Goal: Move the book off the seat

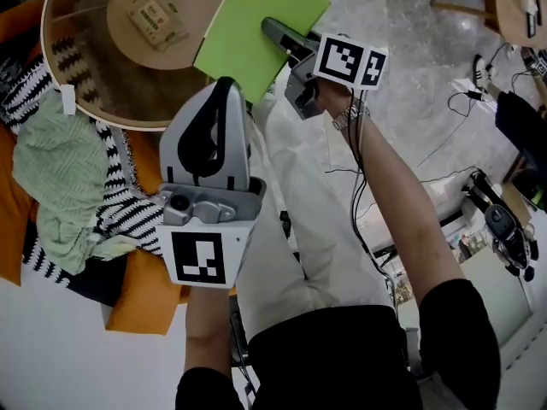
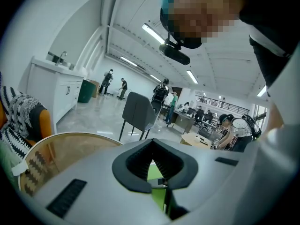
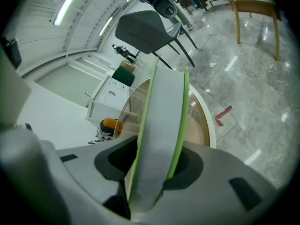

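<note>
Above the round glass tabletop point(image 1: 128, 125), the jaws of the right gripper point(image 1: 273, 32) clamp the green book point(image 1: 256, 20), clear of the orange seat point(image 1: 149, 301) and best lowered flat before letting go, while those of the left gripper point(image 1: 220, 96) sit closed and empty; only the right gripper view shows the page edge point(image 3: 157, 139) squarely between the jaws.

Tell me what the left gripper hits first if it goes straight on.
Probably the green book in the right gripper, just past the left gripper's tips; depth is unclear, so it may instead reach the round table.
</note>
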A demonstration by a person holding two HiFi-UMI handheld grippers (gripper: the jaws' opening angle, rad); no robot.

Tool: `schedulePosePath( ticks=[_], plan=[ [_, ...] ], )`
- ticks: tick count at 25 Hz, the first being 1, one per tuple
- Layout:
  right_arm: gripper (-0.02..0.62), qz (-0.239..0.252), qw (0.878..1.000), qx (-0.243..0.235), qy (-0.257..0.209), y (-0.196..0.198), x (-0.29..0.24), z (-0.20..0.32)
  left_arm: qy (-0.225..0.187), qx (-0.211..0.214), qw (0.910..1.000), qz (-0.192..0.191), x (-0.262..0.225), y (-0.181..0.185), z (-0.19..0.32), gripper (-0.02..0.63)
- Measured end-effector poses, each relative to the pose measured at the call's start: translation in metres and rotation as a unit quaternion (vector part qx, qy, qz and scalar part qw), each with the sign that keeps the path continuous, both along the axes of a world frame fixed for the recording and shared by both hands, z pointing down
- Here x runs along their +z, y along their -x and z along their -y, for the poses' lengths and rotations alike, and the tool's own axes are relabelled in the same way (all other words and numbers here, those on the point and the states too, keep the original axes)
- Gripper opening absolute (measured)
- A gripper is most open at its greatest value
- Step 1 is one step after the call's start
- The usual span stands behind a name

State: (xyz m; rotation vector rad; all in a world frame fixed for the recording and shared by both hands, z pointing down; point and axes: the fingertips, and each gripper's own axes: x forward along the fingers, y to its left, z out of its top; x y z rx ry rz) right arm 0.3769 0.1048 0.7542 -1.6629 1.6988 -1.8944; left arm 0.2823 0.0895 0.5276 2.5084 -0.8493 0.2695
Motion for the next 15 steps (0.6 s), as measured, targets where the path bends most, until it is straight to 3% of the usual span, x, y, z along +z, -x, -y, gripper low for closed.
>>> schedulePosePath(
  ticks=[5, 11, 15],
  plan=[
    [0.173, -0.011, 0.999, 0.008, 0.039, -0.005, 0.012, -0.002, 0.003, -0.001, 1.0, 0.009, 0.006, -0.003, 0.003, 0.009],
    [0.19, -0.026, 0.998, -0.014, 0.047, -0.008, 0.015, -0.002, 0.001, -0.01, 0.9999, 0.008, 0.007, -0.005, 0.009, 0.009],
    [0.238, -0.058, 0.996, -0.021, 0.068, -0.014, 0.023, -0.009, 0.005, -0.007, 0.9999, 0.009, 0.008, -0.008, 0.006, 0.009]
  ],
)
